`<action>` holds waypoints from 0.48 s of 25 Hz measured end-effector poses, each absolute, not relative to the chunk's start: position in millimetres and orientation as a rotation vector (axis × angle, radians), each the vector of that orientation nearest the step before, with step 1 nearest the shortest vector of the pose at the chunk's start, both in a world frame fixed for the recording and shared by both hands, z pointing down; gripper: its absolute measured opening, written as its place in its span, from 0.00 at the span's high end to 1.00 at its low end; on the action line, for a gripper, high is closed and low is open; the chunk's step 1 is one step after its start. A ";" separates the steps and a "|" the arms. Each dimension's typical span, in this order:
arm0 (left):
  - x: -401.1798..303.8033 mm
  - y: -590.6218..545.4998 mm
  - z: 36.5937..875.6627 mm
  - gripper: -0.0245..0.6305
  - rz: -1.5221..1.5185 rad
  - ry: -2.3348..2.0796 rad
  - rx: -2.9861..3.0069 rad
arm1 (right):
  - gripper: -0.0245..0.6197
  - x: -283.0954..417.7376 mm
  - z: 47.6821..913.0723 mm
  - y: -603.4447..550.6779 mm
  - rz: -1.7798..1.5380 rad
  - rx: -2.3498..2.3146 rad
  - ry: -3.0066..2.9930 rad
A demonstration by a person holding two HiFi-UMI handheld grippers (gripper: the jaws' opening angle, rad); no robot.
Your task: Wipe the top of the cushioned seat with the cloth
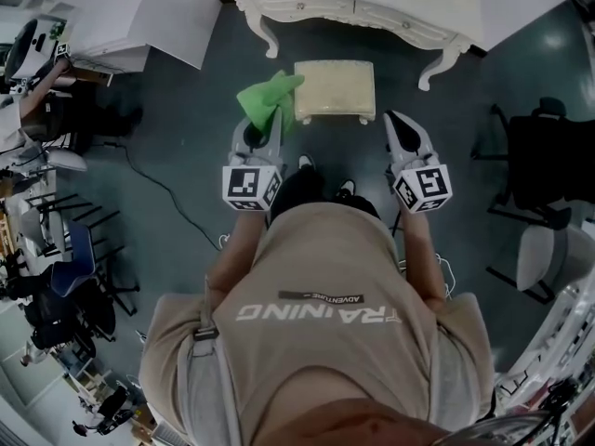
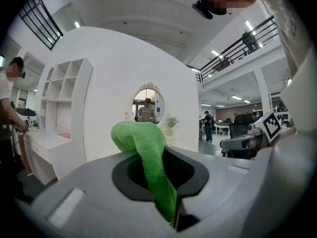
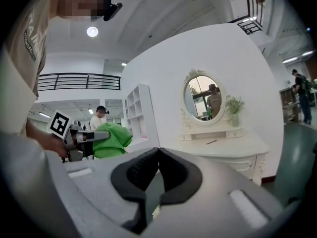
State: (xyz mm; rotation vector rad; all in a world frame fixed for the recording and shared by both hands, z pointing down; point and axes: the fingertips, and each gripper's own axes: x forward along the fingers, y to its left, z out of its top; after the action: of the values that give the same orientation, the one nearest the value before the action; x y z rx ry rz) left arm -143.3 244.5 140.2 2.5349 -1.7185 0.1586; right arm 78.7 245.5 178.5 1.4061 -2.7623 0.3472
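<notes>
The cushioned seat (image 1: 335, 89) is a small cream stool on the dark floor, just ahead of the person's feet. A green cloth (image 1: 268, 96) hangs over the seat's left end, with my left gripper (image 1: 264, 124) shut on it. In the left gripper view the cloth (image 2: 148, 148) bunches up above the closed jaws of the left gripper (image 2: 166, 182). My right gripper (image 1: 398, 121) hovers at the seat's right side, shut and empty. In the right gripper view the right gripper (image 3: 158, 155) has its pads touching, and the cloth (image 3: 111, 138) shows at the left.
A white dressing table (image 1: 353, 12) with curved legs stands right behind the seat, carrying an oval mirror (image 3: 203, 98). A dark chair (image 1: 548, 161) is at the right. Desks and more chairs (image 1: 65, 268) crowd the left. A cable (image 1: 153, 179) runs across the floor.
</notes>
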 end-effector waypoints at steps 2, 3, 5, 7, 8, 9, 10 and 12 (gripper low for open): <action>-151.6 238.0 143.1 0.89 0.153 -1.700 2.539 | 0.96 70.6 178.6 242.1 0.346 1.413 -2.745; -155.7 233.5 143.7 0.89 0.150 -1.687 2.542 | 0.96 66.9 177.6 239.3 0.345 1.420 -2.733; -163.8 222.6 141.9 0.89 0.145 -1.662 2.552 | 0.96 59.7 173.9 231.3 0.346 1.437 -2.708; -170.9 210.5 138.8 0.89 0.141 -1.639 2.565 | 0.96 52.4 170.0 220.7 0.348 1.451 -2.693; -173.4 203.4 137.5 0.89 0.139 -1.626 2.575 | 0.96 49.1 168.1 214.1 0.348 1.458 -2.689; -175.0 195.7 136.7 0.89 0.138 -1.613 2.587 | 0.96 46.0 166.0 207.0 0.346 1.466 -2.685; -176.2 187.9 136.4 0.89 0.135 -1.598 2.598 | 0.96 43.0 164.2 200.0 0.342 1.473 -2.679; -178.3 172.6 136.4 0.89 0.128 -1.569 2.617 | 0.96 36.5 163.0 186.8 0.333 1.481 -2.665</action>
State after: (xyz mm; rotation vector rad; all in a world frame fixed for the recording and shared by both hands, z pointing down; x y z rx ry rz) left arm -178.3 172.6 136.4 2.6174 -1.5689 0.1275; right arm 36.5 186.8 163.0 1.4812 -2.6645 0.3331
